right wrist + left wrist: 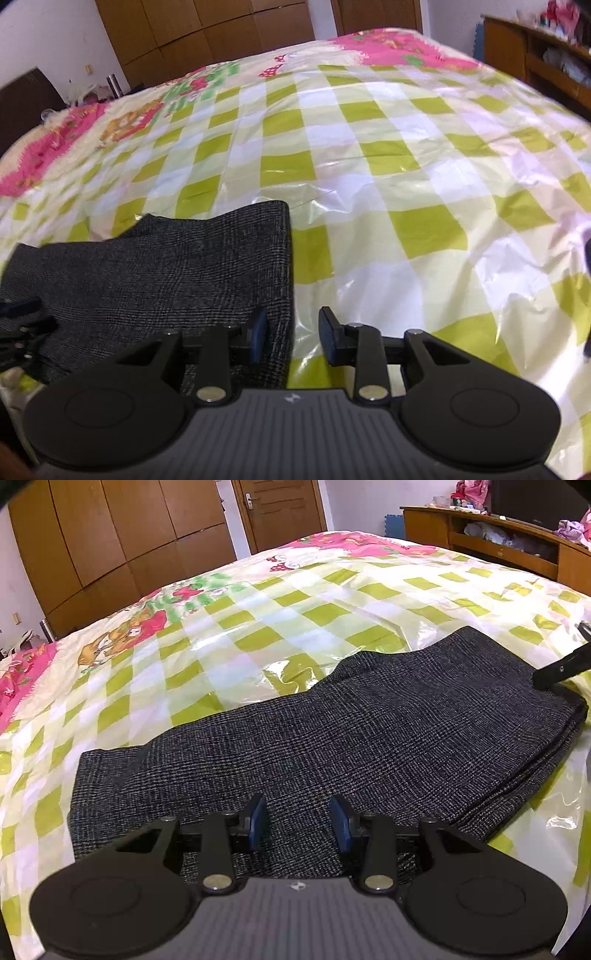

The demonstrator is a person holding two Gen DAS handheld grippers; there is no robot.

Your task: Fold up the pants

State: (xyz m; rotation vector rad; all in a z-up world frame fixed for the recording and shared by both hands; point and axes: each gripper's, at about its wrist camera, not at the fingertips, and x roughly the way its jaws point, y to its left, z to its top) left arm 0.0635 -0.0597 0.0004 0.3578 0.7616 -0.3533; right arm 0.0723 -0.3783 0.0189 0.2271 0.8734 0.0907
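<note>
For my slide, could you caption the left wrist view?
Open left gripper above dark folded pants on a checkered bedcover.

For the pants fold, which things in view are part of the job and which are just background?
Part of the job:
pants, folded lengthwise on the bed
left gripper, open above the pants
right gripper, open at their right edge

Background:
bed cover
wardrobe
door
shelf unit

Both tools look alike: the left gripper [298,823] and right gripper [292,338] have matte black linkage arms, round black discs, silver pivot screws, blue-padded jaws, and ribbed grey bodies bearing a small white emblem.
</note>
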